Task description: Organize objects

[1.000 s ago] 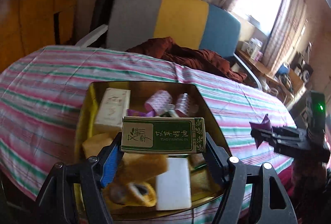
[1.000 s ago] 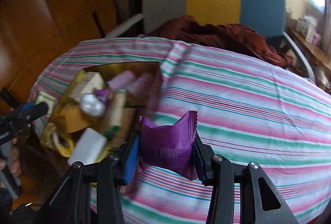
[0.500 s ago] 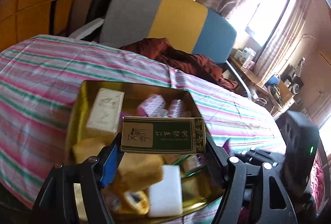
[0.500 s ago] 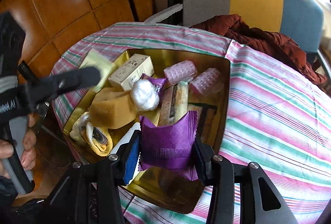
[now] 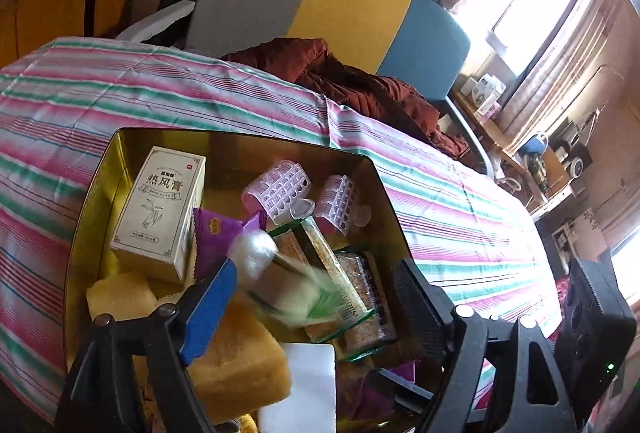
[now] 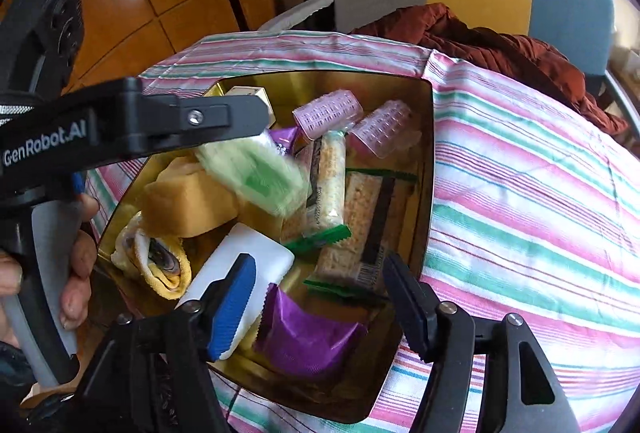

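Both grippers hang over the gold metal tin [image 6: 428, 169] with their jaws apart and nothing between them. Left gripper [image 5: 316, 293], seen from its own camera, has a blue pad on one finger and a black ribbed pad on the other; just beyond and between them a green-and-white box [image 5: 296, 297] shows only as a motion-blurred smear above the tin's contents. From the right wrist view the same blurred box [image 6: 256, 173] sits free below the left gripper's black finger [image 6: 200, 121], touching nothing that I can make out. A person's hand [image 6: 76, 265] grips the grey handle of that left tool at the tin's near-left corner.

Right gripper [image 6: 316, 297] is spread wide over the tin's near edge, and a purple foil sachet [image 6: 304, 341] lies inside the tin directly under the gap, clear of both pads.

Inside the tin: a cream carton printed with Chinese characters [image 5: 160, 217] at the far-left corner, two pink plastic hair rollers [image 6: 352, 125] along the far wall, clear-wrapped cereal bars with green ends [image 6: 356, 217] toward the right wall, a yellow sponge block [image 6: 188, 201] and a white rectangular block [image 6: 240, 265] toward the near-left. The tin rests on a pink, green and white striped cloth [image 6: 520, 193] covering the surface.
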Demonstrator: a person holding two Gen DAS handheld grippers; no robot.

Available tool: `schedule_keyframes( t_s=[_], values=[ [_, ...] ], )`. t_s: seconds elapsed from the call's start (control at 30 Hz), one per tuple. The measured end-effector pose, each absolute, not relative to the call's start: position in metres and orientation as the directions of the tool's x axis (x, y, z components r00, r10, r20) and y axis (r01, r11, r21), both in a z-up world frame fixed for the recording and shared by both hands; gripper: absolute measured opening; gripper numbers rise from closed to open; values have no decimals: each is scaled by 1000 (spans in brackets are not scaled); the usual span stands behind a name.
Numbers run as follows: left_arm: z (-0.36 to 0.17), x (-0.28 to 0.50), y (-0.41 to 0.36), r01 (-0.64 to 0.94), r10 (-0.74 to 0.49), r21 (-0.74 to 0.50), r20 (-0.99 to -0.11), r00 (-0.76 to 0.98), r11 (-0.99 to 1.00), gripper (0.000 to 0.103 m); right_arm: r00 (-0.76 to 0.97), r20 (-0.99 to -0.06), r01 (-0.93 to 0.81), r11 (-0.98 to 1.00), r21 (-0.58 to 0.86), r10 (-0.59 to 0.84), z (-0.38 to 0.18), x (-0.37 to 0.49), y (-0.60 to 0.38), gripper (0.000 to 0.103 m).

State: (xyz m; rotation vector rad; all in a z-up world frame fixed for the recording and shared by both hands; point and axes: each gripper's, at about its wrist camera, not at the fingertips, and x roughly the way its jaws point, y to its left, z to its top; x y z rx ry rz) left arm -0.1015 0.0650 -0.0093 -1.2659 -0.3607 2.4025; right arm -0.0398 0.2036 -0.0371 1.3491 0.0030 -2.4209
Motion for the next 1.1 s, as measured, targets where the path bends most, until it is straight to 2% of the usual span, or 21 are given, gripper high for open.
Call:
schedule_keyframes(
  t_s=[0.17,0.33,0.47,0.63,1.1],
  values=[
    [-4,-96,58,-208,424,-372,-726,-541,-904,84,-485,-818,305,-937,172,-308,-36,-34,206,75],
    [11,-71,55,-211,310,-227,-717,-625,-951,84,-515,-807,298,-943,149,-290,-32,-28,204,83],
    [19,-51,50,-178,208,-116,-696,-687,-977,84,-545,-795,283,-951,125,-267,-27,-24,201,93],
    [25,-35,42,-115,126,-60,-672,-730,-992,84,-579,-778,261,-959,106,-244,-21,-21,199,101],
    [27,-9,39,4,-15,17,-677,-736,-1000,84,-674,-727,133,-990,56,-132,-8,-3,207,103]
  ],
)
